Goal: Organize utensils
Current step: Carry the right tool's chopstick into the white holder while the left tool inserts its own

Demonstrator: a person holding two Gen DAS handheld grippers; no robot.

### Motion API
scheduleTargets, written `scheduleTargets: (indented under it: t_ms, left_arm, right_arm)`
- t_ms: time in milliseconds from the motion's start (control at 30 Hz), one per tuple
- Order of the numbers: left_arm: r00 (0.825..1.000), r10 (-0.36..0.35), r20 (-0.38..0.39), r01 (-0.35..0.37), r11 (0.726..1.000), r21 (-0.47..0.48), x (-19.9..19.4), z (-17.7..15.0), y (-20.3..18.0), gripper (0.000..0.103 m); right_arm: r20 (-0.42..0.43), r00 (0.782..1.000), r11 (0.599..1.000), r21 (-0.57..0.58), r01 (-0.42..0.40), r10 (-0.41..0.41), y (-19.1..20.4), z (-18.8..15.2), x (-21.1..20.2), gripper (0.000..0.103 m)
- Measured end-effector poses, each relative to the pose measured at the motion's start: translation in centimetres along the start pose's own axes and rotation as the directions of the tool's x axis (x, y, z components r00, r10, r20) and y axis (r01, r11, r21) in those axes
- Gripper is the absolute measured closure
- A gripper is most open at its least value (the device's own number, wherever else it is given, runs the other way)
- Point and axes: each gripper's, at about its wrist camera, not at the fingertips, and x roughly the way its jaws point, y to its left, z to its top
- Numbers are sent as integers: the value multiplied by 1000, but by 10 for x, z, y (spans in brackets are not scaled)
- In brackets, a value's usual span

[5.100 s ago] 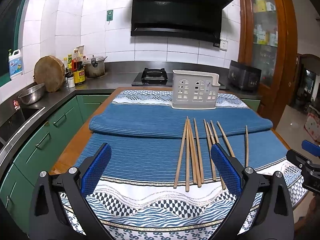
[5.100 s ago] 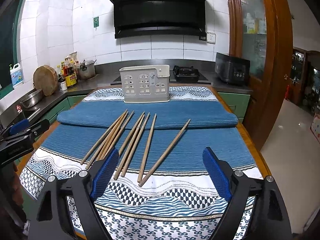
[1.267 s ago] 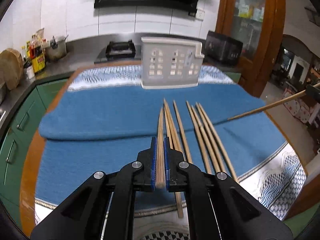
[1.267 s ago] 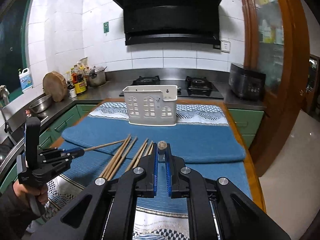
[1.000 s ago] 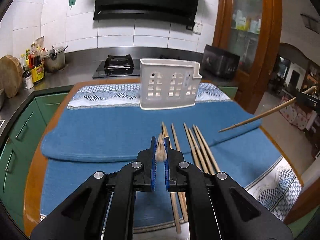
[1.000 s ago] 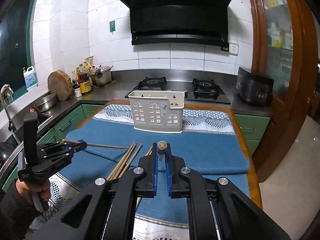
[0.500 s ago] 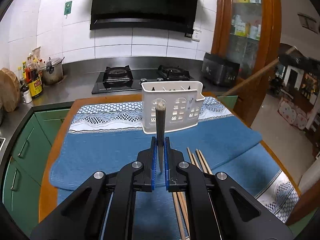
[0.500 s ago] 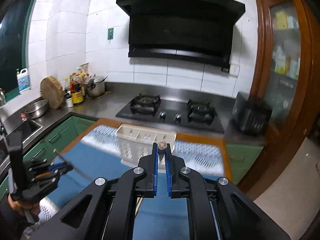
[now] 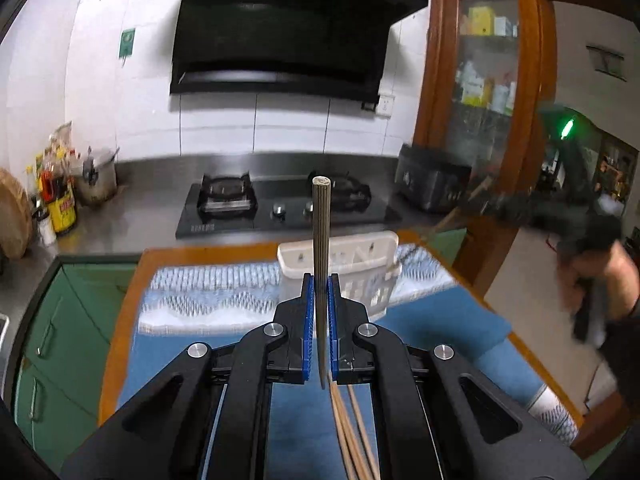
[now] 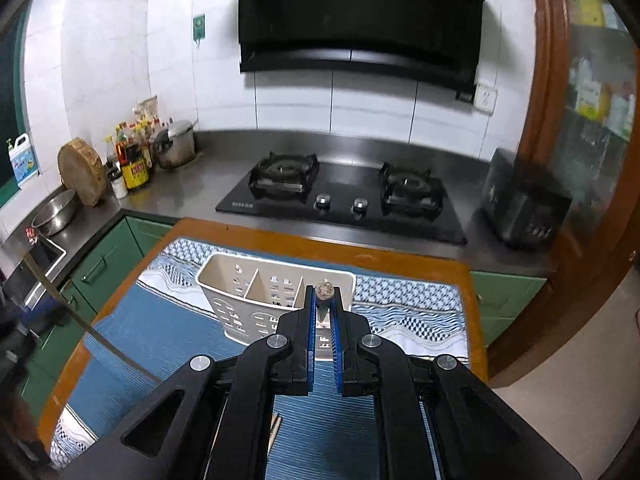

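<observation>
White tiles and a black range hood (image 10: 360, 20) back the steel counter, where a 2-burner hob (image 10: 344, 196) sits at 12 o'clock from the wooden worktop (image 10: 280, 240). On the worktop lies a blue patterned cloth (image 10: 160, 344), and on the cloth stands a pale utensil caddy (image 10: 240, 296) with slotted walls and dividers.

Seen from its own camera, the left claw (image 9: 321, 316) is clamped on 1 chopstick (image 9: 321, 240), which stands nearly upright between the blue pads, its blunt end at 12 o'clock. Loose chopsticks (image 9: 352, 432) lie on the cloth at 6 o'clock, under that claw.

From the right camera, the right claw (image 10: 324, 316) is clamped on another chopstick (image 10: 324, 291), seen end-on, just in front of the caddy's near wall. At 3 o'clock in the left view, a blurred hand (image 9: 596, 276) carries the right tool.
</observation>
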Motion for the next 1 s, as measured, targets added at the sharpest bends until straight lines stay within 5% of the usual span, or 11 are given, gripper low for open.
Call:
scheduleTargets:
  t_ms: [400, 800, 1000]
  left_arm:
    - [994, 22, 109, -22, 1000, -1, 48, 94, -11, 98]
    - [998, 53, -35, -55, 997, -49, 127, 73, 12, 98]
    - [997, 48, -65, -50, 998, -43, 137, 65, 12, 95]
  right_arm:
    - [-56, 998, 998, -55, 10, -13, -4, -1, 42, 96]
    - [-55, 998, 998, -61, 3, -6, -8, -6, 56, 96]
    - [-11, 1000, 997, -69, 17, -18, -9, -3, 41, 82]
